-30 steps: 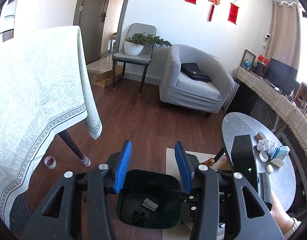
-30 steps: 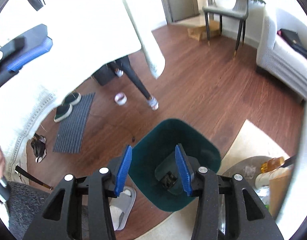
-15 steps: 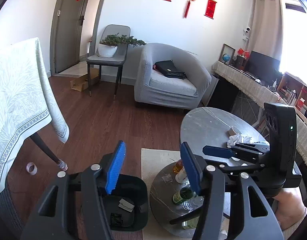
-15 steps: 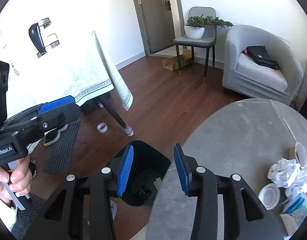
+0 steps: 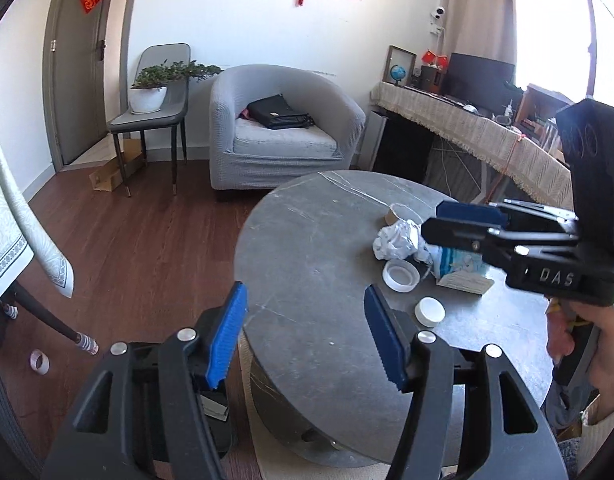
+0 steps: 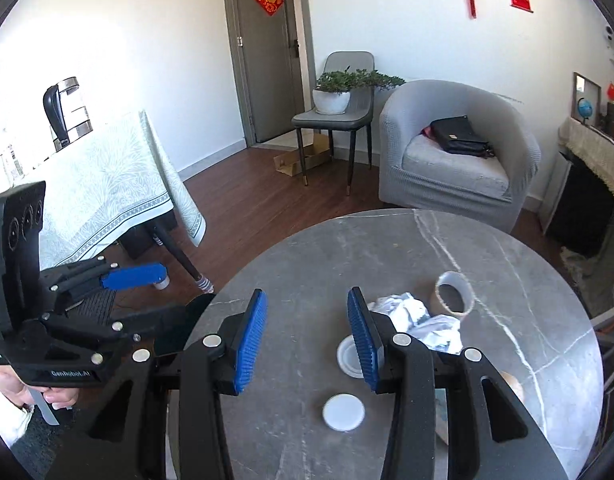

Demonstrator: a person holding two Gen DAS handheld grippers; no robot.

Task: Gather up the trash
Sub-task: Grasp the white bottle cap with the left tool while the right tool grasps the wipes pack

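Round grey marble table (image 6: 387,248) carries crumpled white paper wad (image 6: 419,316), no clear long axis, lying far-right of right gripper (image 6: 305,336), just beyond its right finger. Right gripper moderately open, empty. Left gripper (image 5: 303,338) opening, nothing between jaws, wad (image 5: 397,240) far right of it.

Both wrist views angled down over round table (image 5: 307,248), shared armchair (image 6: 459,160) beyond

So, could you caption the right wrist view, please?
Open right gripper above grey table, facing crumpled paper.
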